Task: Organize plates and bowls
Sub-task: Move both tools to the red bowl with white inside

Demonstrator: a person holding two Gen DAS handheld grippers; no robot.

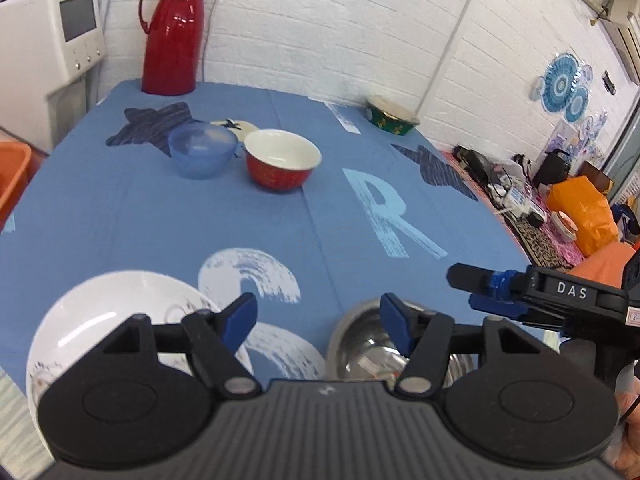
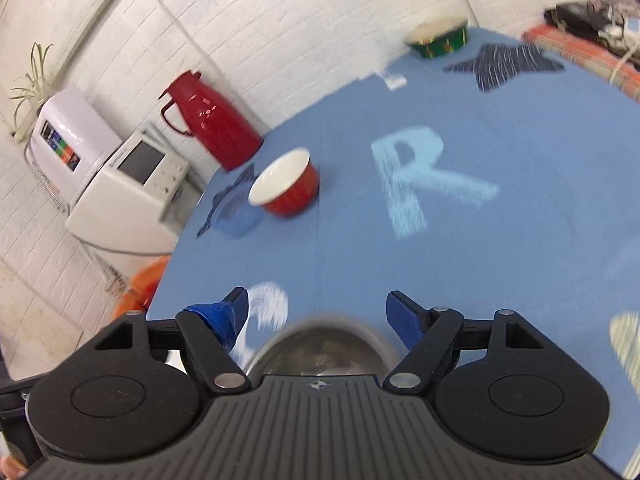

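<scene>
1. Left gripper [image 1: 318, 318]: jaws spread apart, grasping nothing, above the near edge of the blue tablecloth [image 1: 160, 220].
2. Right gripper [image 2: 318, 312]: jaws spread, empty, over the steel bowl [image 2: 320, 350].
3. Steel bowl: near centre; contents unclear.
4. White plate [image 1: 100, 312]: near left, bare.
5. Red bowl [image 1: 282, 160]: far centre, white inside, empty; blue plastic bowl [image 1: 200, 150] just left of it.
6. Green bowl [image 1: 392, 116]: far right; red thermos [image 1: 174, 32]: far left.

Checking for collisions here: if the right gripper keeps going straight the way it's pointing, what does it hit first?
Most likely the steel bowl, lying just ahead between the open right gripper fingers. Depth is unclear; it might pass above the rim.
</scene>
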